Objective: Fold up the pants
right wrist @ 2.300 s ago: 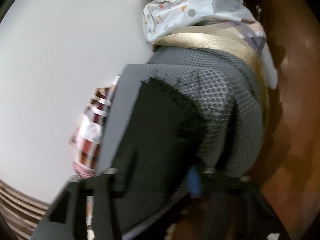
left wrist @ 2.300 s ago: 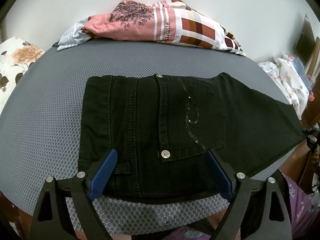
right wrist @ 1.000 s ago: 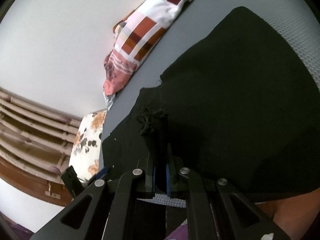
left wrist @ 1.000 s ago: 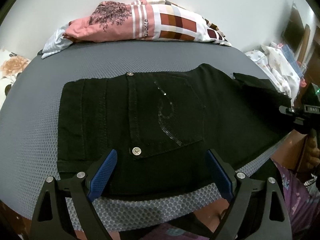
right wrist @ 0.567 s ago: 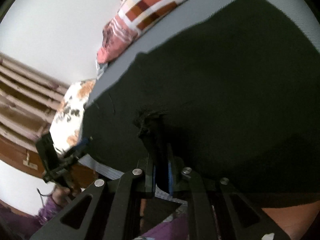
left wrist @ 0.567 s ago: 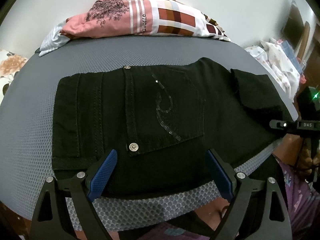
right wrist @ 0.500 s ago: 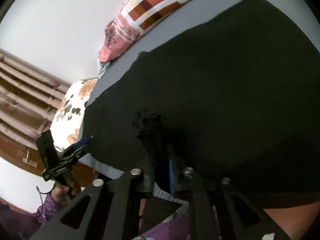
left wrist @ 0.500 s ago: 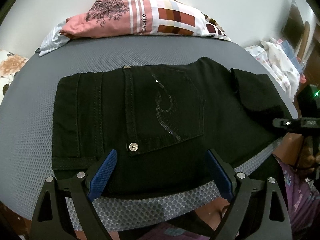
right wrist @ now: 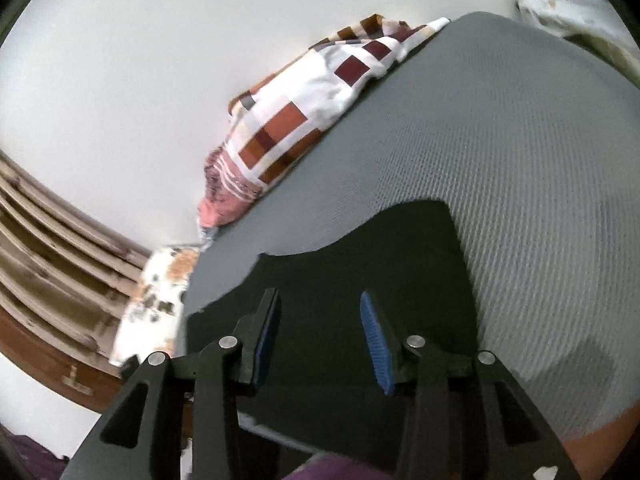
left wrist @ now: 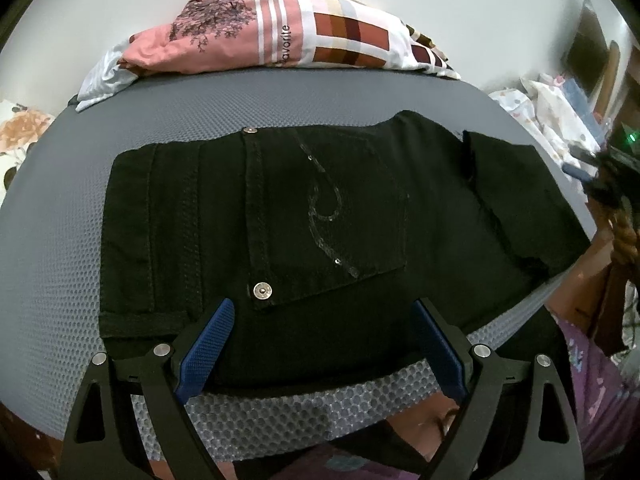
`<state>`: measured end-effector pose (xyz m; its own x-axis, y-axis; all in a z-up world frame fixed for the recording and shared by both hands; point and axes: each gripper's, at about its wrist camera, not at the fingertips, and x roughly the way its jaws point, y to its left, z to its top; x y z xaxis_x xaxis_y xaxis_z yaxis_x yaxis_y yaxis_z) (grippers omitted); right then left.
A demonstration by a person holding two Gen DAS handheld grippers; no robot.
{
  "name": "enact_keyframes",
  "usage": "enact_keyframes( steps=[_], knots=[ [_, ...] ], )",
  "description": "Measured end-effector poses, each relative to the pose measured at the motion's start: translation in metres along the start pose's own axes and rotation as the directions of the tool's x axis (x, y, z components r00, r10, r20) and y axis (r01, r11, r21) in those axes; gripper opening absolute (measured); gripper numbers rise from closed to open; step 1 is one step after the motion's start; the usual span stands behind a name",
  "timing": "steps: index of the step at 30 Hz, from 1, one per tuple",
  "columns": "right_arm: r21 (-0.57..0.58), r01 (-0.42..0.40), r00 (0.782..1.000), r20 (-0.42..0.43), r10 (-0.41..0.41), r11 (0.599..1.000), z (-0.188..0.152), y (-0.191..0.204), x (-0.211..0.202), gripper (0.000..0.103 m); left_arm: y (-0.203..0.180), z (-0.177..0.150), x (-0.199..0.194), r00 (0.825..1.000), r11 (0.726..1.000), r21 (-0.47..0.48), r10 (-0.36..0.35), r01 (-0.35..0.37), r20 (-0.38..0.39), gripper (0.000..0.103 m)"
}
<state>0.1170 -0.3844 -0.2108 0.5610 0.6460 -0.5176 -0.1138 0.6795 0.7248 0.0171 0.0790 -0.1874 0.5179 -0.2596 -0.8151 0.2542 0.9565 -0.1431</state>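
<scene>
Black pants lie flat on the grey mesh pad, back pocket with a sequin swirl facing up. The leg end is folded over onto the right part of the pants. My left gripper stands open just above the near waist edge, nothing between its blue pads. My right gripper hovers over the folded black cloth; its jaws are opening and nothing is between them. In the left wrist view it shows at the far right edge.
A folded pink and checked cloth lies along the pad's far edge by the white wall. A floral pillow is at the left, printed fabric at the right. A person's purple-clad lap sits below the near edge.
The right gripper carried the leg end over onto the pants, let go of it and drew back and up, its jaws parting. The left gripper stayed still and open.
</scene>
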Motion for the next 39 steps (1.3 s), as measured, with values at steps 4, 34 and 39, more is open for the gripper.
enact_keyframes(
  steps=[4,34,39],
  knots=[
    [-0.032,0.045,0.998,-0.045,-0.046,0.998,0.019,-0.008,0.036,0.04,0.0,0.0,0.002,1.0,1.0,0.003,0.006,-0.006,-0.002,0.09],
    [-0.231,-0.067,0.98,-0.199,0.02,0.971,-0.061,0.096,0.086,0.053,0.146,0.011,-0.025,0.981,0.915,-0.36,-0.195,0.184,0.005,0.09],
    [-0.216,-0.076,0.971,-0.237,0.023,0.973,-0.077,0.106,0.09,0.055,0.154,0.015,0.001,0.972,0.91,-0.359,-0.233,0.207,-0.029,0.09]
  ],
)
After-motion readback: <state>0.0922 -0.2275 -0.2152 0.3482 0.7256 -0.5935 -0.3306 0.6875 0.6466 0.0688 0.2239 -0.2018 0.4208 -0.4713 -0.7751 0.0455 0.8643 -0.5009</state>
